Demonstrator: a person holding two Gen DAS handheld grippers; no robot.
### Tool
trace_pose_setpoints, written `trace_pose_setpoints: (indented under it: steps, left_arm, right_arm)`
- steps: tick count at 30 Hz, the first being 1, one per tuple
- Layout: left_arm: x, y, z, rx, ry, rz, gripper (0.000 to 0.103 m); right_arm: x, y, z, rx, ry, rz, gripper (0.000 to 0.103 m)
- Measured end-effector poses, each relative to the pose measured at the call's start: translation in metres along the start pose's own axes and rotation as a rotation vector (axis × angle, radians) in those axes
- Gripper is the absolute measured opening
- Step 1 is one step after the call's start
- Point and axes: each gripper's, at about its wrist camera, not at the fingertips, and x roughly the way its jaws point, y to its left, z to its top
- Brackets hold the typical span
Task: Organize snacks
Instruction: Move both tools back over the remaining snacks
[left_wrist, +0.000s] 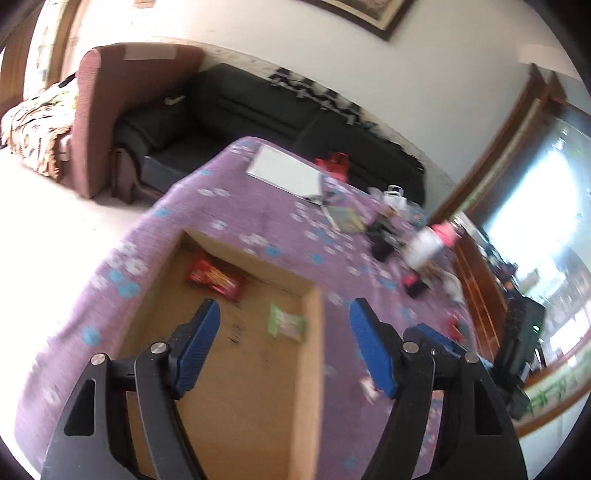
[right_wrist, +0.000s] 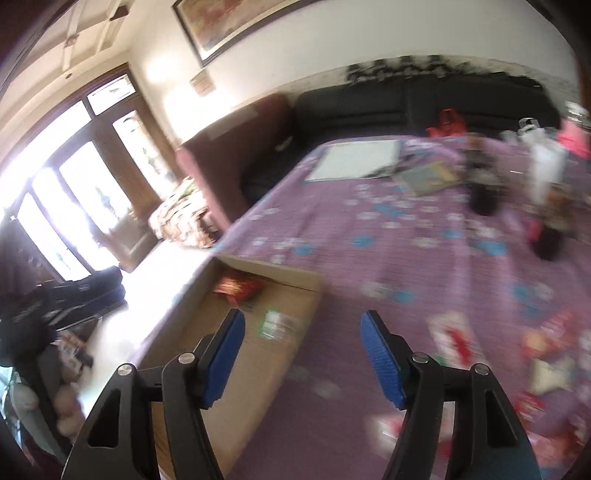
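Purple-clothed counter: cardboard box holds red packet, green packet; your left gripper and right gripper fingers wide, empty.

Both your views are daylit and bright. The glass doors in the right wrist view are blown out, and the floor in the left one clips to white. Motion blur smears the purple bench cloth and the loose packets, probably snacks. Heavy fisheye bending, with dark vignette at the corners.
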Motion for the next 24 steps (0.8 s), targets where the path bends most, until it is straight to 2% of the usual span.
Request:
trace_pose_setpoints:
  steps: [5,7,12,16,19,21,23,24]
  left_arm:
    - [0.005,-0.038,-0.037,0.058,0.021,-0.053,0.072]
    - [0.012,-0.051,-0.053,0.077,0.039,-0.068,0.072]
    - [0.028,-0.073,-0.078,0.106,0.105,-0.079,0.072]
    - [0.026,-0.082,-0.089,0.126,0.112,-0.059,0.072]
    - [0.02,-0.085,-0.092,0.139,0.102,-0.046,0.072]
    - [0.019,-0.087,-0.092,0.145,0.103,-0.046,0.072]
    - [0.021,-0.088,-0.091,0.144,0.115,-0.05,0.072]
    - [0.023,-0.09,-0.091,0.145,0.12,-0.053,0.072]
  right_arm:
    - [-0.041,-0.072,-0.032,0.099,0.002,-0.133,0.068]
    - [-0.048,-0.09,-0.043,0.124,0.018,-0.16,0.069]
    - [-0.038,-0.102,-0.062,0.128,0.062,-0.196,0.069]
    - [-0.011,-0.099,-0.062,0.109,0.105,-0.224,0.066]
    - [0.01,-0.093,-0.062,0.086,0.137,-0.244,0.05]
    - [0.021,-0.088,-0.062,0.056,0.148,-0.281,0.048]
    - [0.031,-0.087,-0.066,0.055,0.189,-0.295,0.03]
    - [0.031,-0.088,-0.07,0.054,0.194,-0.29,0.026]
